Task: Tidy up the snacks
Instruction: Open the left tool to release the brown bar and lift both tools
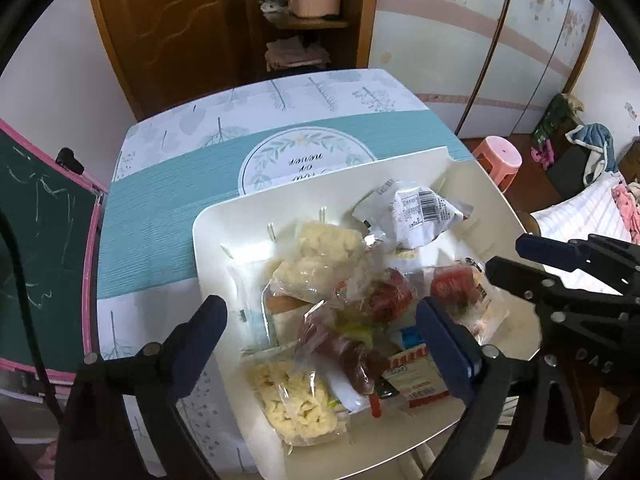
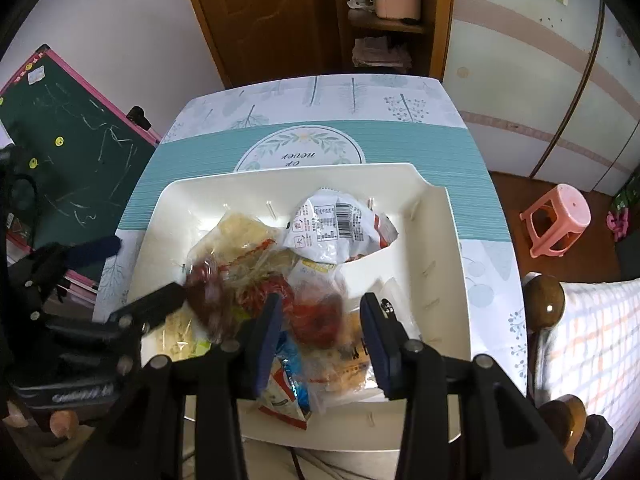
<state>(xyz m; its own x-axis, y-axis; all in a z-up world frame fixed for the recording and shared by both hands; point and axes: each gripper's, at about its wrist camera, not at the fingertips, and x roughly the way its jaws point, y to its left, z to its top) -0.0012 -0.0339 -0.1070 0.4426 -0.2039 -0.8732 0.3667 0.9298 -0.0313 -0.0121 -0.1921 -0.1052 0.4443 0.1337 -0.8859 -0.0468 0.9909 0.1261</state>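
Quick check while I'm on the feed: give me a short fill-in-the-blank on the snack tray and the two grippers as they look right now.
1. The snack packets are piled inside a ____ plastic tray.
2. The packet with the barcode lies toward the tray's ____ side, away from the grippers.
3. The left gripper has its jaws spread ____ over the pile.
4. Beyond the table, the small stool on the floor is ____.

Missing words: white; far; wide; pink

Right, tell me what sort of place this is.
Probably a home bedroom: a pale floral wardrobe, a bed with checked bedding, and a brown wooden door behind the cloth-covered table.
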